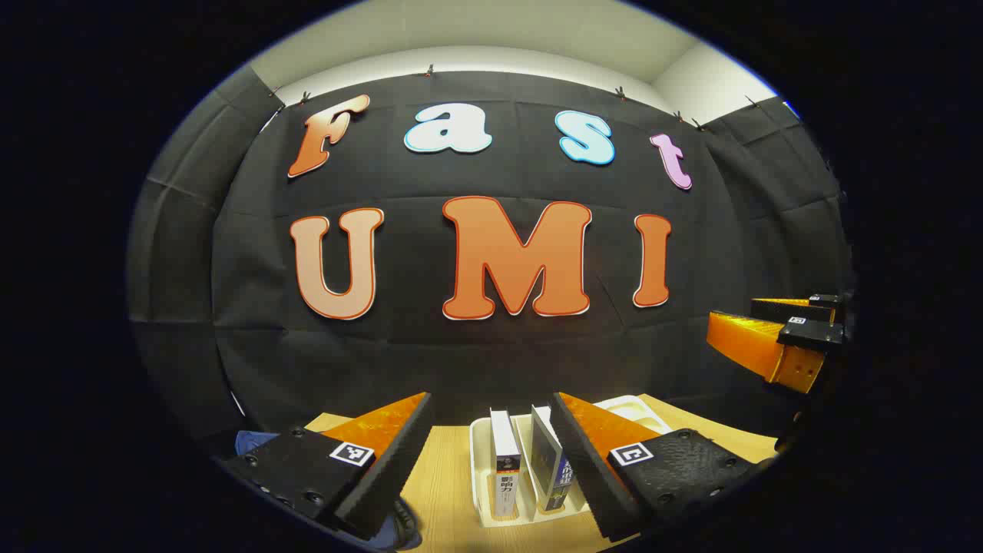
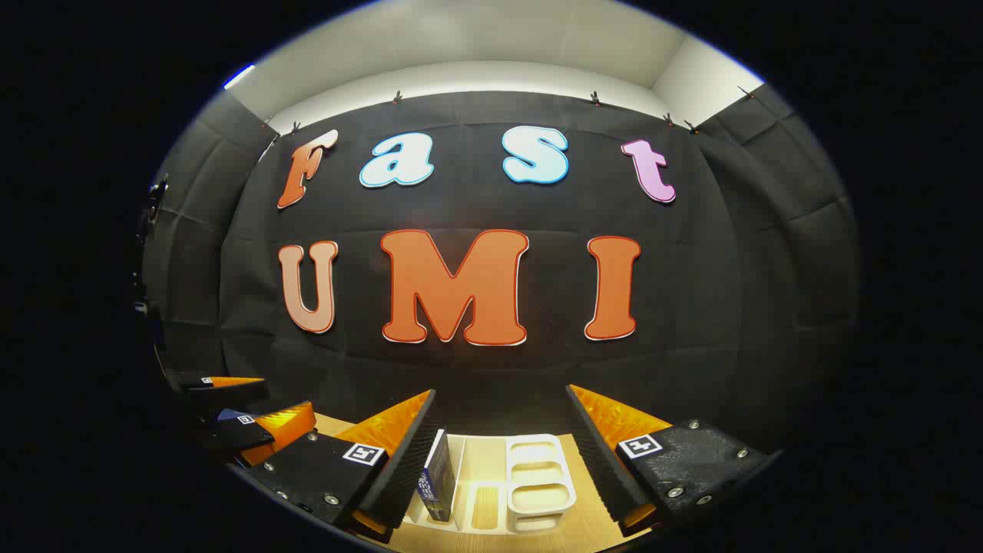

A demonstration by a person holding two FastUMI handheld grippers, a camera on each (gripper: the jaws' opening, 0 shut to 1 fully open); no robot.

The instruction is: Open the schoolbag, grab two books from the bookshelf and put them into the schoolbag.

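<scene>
white bookshelf [image 1: 482, 476] stands just ahead of the left gripper [image 1: 491, 453], jaws spread; two upright books [image 1: 507, 461] sit between its fingers. right gripper [image 2: 503, 453] gapes too.

- your bookshelf [image 1: 482, 468] is cream white
- your table [image 1: 445, 476] shows pale wood grain
- one book [image 1: 504, 461] has a white spine, its neighbour [image 1: 547, 461] a grey-blue cover
- blue schoolbag [image 1: 249, 441] at the table's edge
</scene>
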